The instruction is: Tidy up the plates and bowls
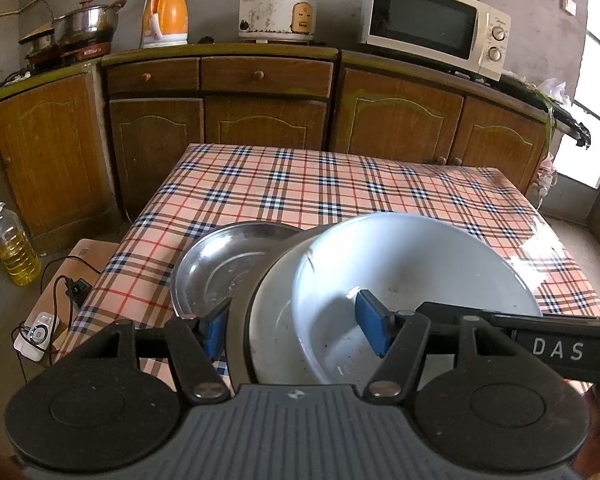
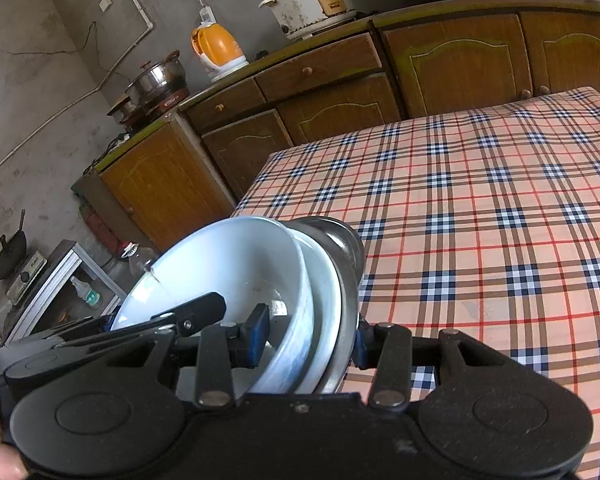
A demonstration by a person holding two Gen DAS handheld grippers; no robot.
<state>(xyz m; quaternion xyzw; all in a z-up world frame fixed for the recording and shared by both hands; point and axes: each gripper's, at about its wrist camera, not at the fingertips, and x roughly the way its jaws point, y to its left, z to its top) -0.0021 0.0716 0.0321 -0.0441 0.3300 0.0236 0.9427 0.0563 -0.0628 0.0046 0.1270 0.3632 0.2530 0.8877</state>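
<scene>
A nested stack of bowls sits at the near edge of the table: a white bowl [image 1: 412, 276] inside a second white bowl [image 1: 276, 340] inside a steel bowl [image 1: 236, 332]. My left gripper [image 1: 294, 330] is shut on the stack's rim, one blue pad inside the white bowl and the other against the steel wall. My right gripper [image 2: 310, 340] is shut on another part of the same rim, around the white bowl [image 2: 228, 272] and the steel bowl [image 2: 348, 320]. A shallow steel dish [image 1: 220, 268] lies on the cloth just left of the stack. Whether the stack rests on the table I cannot tell.
The checked tablecloth [image 1: 340, 184] stretches bare beyond the bowls. Wooden cabinets [image 1: 260, 120] stand behind with a microwave [image 1: 432, 24], rice cooker [image 1: 278, 8], orange kettle [image 1: 166, 16] and pots [image 1: 80, 28]. An oil bottle [image 1: 12, 244] and a cabled stool [image 1: 60, 300] sit at the floor left.
</scene>
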